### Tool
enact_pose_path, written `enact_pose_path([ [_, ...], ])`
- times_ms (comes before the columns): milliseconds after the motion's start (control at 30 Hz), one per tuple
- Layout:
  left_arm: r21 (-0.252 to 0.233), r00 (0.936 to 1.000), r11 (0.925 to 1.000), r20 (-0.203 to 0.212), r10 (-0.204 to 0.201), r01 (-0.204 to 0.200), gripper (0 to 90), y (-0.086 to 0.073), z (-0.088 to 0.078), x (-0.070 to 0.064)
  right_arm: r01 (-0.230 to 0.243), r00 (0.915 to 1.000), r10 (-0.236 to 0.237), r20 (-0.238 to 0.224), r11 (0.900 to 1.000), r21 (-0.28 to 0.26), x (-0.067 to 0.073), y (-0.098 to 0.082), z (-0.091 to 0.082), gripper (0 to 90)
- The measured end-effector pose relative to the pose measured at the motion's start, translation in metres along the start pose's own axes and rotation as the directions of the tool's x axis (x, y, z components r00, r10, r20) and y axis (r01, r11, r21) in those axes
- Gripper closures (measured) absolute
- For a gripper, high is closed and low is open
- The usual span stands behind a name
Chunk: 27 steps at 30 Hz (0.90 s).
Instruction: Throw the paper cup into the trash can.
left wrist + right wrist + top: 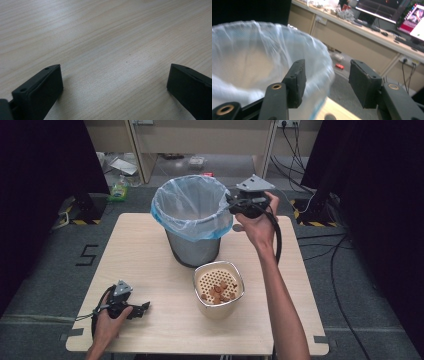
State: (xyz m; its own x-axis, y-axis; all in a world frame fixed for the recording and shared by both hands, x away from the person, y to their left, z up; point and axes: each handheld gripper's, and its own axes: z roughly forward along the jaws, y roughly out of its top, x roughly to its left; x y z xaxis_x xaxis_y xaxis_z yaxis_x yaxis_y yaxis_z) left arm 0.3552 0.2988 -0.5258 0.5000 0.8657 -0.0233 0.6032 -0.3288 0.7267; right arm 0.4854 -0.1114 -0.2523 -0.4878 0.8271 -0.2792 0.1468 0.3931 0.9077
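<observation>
Marked "5" (88, 254) on floor left of counter (150, 270). Holds grey bin (192, 220), clear liner, contents unseen; cream perforated container (218, 289) holding brown pieces (218, 292). Left gripper (142, 308) resting on counter, jaws wide open, empty. Right gripper (231, 200) beside bin rim, jaws open, empty.

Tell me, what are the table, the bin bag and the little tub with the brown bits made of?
The table looks like pale wood or wood-look laminate: grain lines run across its matte top. The bin bag seems thin plastic film, see-through and crinkled, folded over the grey bin. The tub is probably plastic with a shiny, perhaps metal, rim; I cannot be sure.
</observation>
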Motion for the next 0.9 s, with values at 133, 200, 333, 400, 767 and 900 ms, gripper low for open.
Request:
enact_pose_path([
  [133,-0.002,1.0000,1.0000,-0.001,0.000,0.000,0.0,0.000,0.000,0.000,-0.038,0.9993,0.038,-0.003,0.999,0.027,-0.012,-0.020,-0.013,43.1],
  [200,0.001,1.0000,1.0000,-0.001,0.000,0.000,0.0,0.000,0.000,0.000,-0.050,0.9987,0.050,0.000,0.998,0.045,-0.017,-0.030,-0.019,41.5],
  [333,0.001,1.0000,1.0000,0.000,0.000,0.000,0.0,0.000,0.000,0.000,-0.068,0.9977,0.068,0.008,0.995,0.067,-0.024,-0.050,-0.028,39.5],
  [400,0.001,1.0000,1.0000,-0.001,0.000,0.000,0.0,0.000,0.000,0.000,-0.084,0.9964,0.084,0.011,0.993,0.077,-0.026,-0.059,-0.032,39.1],
  [767,0.001,1.0000,1.0000,0.000,0.001,-0.001,0.0,0.000,0.000,0.000,-0.105,0.9944,0.105,0.002,0.988,0.112,-0.020,-0.107,-0.054,35.3],
  [900,0.002,1.0000,1.0000,-0.001,0.001,-0.001,0.0,0.000,0.000,0.000,-0.117,0.9931,0.117,0.006,0.986,0.119,-0.019,-0.126,-0.063,33.9],
])
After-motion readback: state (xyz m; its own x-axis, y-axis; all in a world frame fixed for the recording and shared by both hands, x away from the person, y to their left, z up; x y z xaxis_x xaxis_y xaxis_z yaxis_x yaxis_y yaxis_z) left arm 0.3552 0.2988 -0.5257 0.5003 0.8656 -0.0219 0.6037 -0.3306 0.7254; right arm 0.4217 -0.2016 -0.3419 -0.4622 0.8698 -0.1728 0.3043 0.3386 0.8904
